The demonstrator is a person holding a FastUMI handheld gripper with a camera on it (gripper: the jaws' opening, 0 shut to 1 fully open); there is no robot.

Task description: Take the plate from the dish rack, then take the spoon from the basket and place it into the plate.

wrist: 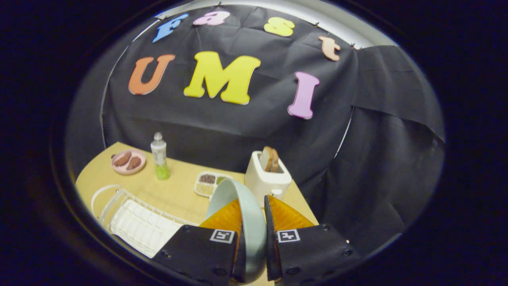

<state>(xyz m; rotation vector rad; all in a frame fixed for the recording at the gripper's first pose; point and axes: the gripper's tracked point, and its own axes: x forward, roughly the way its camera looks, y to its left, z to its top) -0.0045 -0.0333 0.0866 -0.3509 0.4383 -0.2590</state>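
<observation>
Fingers (254, 222) clamped on plate (242, 206), held edge-up, rim running forward; dish rack (135, 218) lay down-left on surface (178, 190).

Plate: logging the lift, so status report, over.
Hand-held gripper shut on pale green plate, held on edge. White dish rack below, beside the fingers. Toaster close ahead.

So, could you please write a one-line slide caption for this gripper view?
Tool shut on pale green round plate, lifted above white wire dish rack; white toaster beyond.
</observation>
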